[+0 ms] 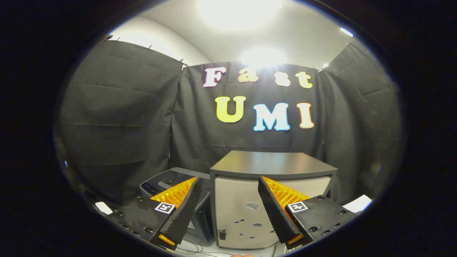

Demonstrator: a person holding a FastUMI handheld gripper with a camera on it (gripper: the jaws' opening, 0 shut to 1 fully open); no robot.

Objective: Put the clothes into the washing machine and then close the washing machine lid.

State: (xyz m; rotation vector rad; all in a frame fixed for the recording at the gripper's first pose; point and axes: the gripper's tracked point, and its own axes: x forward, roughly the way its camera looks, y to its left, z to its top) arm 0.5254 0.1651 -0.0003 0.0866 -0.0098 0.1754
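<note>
While the gripper (228, 208) hangs with its jaws spread wide and holding nothing, one washing machine (171, 184) stands beyond the left finger, low, beside one pale cabinet (242, 210) with a dark top. One machine, one cabinet counted. Lid state and long axis of the machine cannot be told. One black cloth wall (121, 121) stands behind.

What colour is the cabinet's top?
Dark grey, over a pale front; the cabinet shows in the gripper view beyond the open gripper.
</note>
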